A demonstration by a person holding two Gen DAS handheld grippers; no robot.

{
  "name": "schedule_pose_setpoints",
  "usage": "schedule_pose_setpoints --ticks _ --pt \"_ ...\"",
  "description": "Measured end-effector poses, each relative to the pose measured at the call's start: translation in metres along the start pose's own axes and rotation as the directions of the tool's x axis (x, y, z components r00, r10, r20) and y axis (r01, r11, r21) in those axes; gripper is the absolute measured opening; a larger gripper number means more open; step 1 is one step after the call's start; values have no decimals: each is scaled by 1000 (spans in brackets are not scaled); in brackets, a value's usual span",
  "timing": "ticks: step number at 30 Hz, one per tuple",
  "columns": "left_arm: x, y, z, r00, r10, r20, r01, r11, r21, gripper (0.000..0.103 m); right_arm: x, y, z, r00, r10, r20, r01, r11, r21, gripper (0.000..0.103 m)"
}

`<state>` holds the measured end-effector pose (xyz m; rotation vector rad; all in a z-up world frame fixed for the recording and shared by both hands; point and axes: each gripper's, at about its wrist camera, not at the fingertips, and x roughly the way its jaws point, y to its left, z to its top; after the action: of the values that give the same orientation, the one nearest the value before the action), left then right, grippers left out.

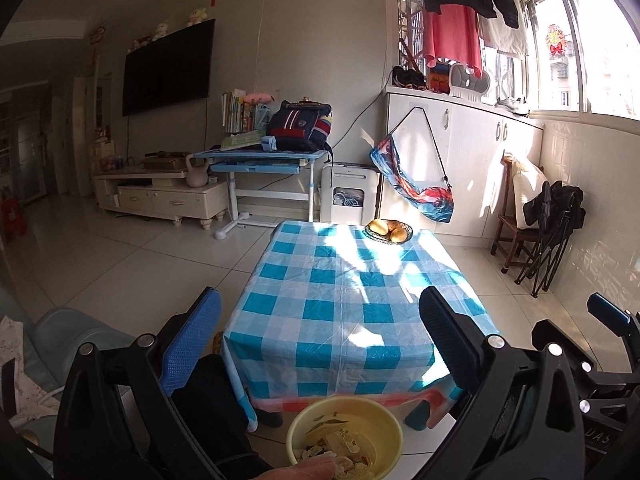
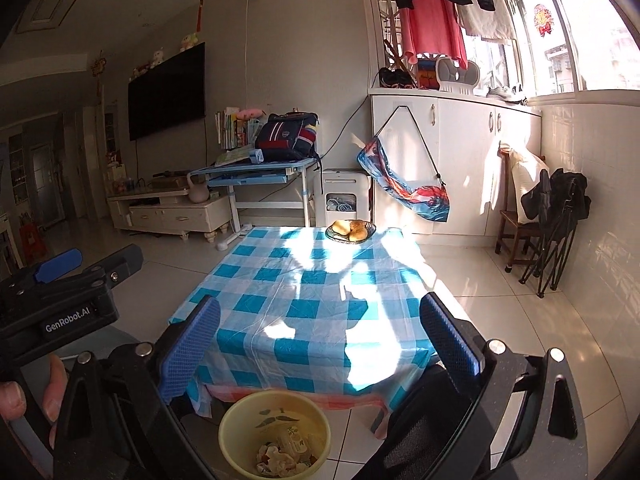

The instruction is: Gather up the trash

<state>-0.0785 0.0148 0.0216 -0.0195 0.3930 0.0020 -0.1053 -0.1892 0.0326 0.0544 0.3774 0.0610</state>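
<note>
— Sunlit living room with pale floor tiles [image 1: 132, 264], and right in the middle a low table under a blue-and-white checked plastic cloth [image 1: 340, 300]. What's on it?

— Only a dark wire basket of yellow-brown fruit [image 1: 389, 231] at the far edge, in the sun patch. Behind it, white cabinets [image 1: 460, 160] below the window, with a colourful sling bag [image 1: 412, 188] hanging on a door. A black wall television [image 1: 168, 68] is off to the left, and a blue desk carrying a navy backpack [image 1: 300, 126].

— And the trash?

— On the floor just in front of the table's near edge: a round pale-yellow plastic bin [image 2: 276, 432], upright, with crumpled white wrappers and scraps [image 2: 280, 460] lying in the bottom.

— How do the grippers stand?

— Both hover above that bin, tilted a little downward toward the table. The left gripper [image 1: 320, 344] has its jaws spread as wide as they go, blue textured pad [image 1: 192, 344] on one side, dark pad on the other, nothing between them but a view of cloth and bin.

— The right one?

— The right gripper [image 2: 320, 344] is spread wide too, empty. From its camera the left gripper's body shows at the left edge, with a person's fingers [image 2: 56, 384] wrapped around its handle.
</note>
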Motion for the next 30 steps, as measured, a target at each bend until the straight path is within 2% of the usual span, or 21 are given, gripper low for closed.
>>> schedule_pose_setpoints --ticks 6,23,30 --pt "-1 -8 -1 1000 7 0 -7 999 37 96 3 2 -3 1000 8 -13 -8 1000 4 95" --pt "-2 -8 -1 1000 13 2 -13 999 31 96 3 3 -4 1000 12 -19 -12 1000 5 95" --pt "-5 -7 -2 999 -14 33 13 999 31 96 7 5 -10 999 15 -28 -15 1000 4 95"
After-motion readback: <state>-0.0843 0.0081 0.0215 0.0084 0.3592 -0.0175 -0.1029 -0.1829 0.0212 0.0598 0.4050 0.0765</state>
